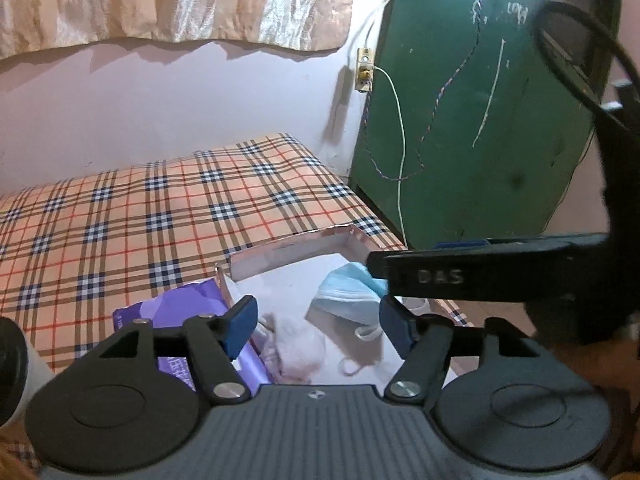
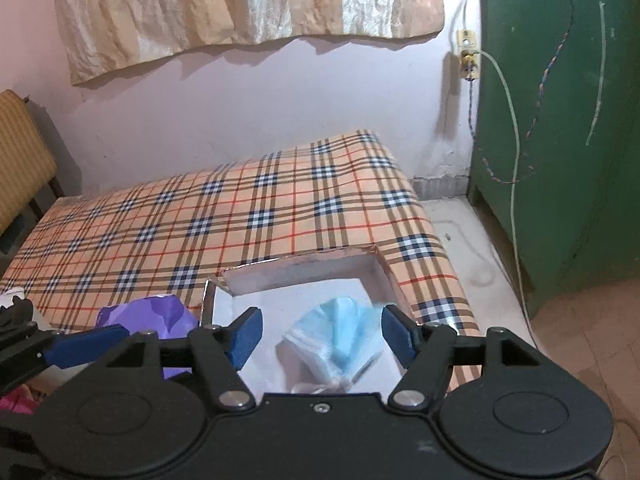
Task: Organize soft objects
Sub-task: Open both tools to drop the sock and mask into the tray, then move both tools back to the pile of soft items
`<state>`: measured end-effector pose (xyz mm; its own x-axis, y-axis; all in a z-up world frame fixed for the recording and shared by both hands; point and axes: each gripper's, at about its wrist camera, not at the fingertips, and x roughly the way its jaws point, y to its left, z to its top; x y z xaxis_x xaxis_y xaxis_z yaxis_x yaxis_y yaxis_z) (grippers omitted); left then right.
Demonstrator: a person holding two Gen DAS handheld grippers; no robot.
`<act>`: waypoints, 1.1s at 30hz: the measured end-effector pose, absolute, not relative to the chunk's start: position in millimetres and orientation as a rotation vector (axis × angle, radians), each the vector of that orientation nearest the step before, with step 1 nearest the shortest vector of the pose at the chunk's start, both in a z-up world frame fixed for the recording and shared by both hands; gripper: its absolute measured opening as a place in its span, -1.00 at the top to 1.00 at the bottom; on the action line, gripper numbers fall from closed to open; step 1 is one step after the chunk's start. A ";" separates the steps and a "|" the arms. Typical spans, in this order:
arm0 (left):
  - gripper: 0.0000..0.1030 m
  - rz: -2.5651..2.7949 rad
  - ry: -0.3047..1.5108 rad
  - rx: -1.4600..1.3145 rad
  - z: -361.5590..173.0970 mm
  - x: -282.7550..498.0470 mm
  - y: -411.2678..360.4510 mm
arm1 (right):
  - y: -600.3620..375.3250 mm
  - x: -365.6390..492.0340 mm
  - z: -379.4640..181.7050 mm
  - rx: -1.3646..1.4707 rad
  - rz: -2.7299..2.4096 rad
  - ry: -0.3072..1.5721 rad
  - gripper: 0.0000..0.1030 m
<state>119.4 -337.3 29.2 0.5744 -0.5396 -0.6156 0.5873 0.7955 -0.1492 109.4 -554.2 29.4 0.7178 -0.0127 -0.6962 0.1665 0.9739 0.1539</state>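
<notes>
A shallow white cardboard box (image 1: 296, 246) lies at the near right corner of the plaid bed. Inside it, a light blue face mask (image 1: 344, 296) lies beside a crumpled pinkish-white soft thing (image 1: 296, 344). My left gripper (image 1: 320, 328) is open above that pinkish thing, its pads clear of it. In the right wrist view my right gripper (image 2: 322, 336) is open with the blue mask (image 2: 340, 336) lying loose between its fingers, untouched, in the box (image 2: 304, 268). A purple packet (image 1: 184, 308) (image 2: 148, 312) rests against the box's left wall.
The plaid bedcover (image 2: 240, 208) stretches back to a pink wall. To the right, a green cabinet (image 2: 560, 140) stands on the floor, with a white cable (image 2: 516, 200) hanging from a wall socket (image 2: 468, 56). A woven chair back (image 2: 20, 152) is at far left.
</notes>
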 end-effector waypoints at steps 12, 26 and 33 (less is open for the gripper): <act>-0.64 -0.547 0.680 0.078 56.5 91.3 -295.2 | -523.1 56.7 66.1 0.224 -0.188 0.685 -0.63; -0.70 -0.461 0.684 0.076 61.3 68.4 -248.1 | -468.3 9.7 82.5 0.209 -0.186 0.681 -0.63; -0.70 -0.422 0.689 0.055 59.8 62.4 -222.6 | -437.5 1.0 82.4 0.191 -0.153 0.682 -0.63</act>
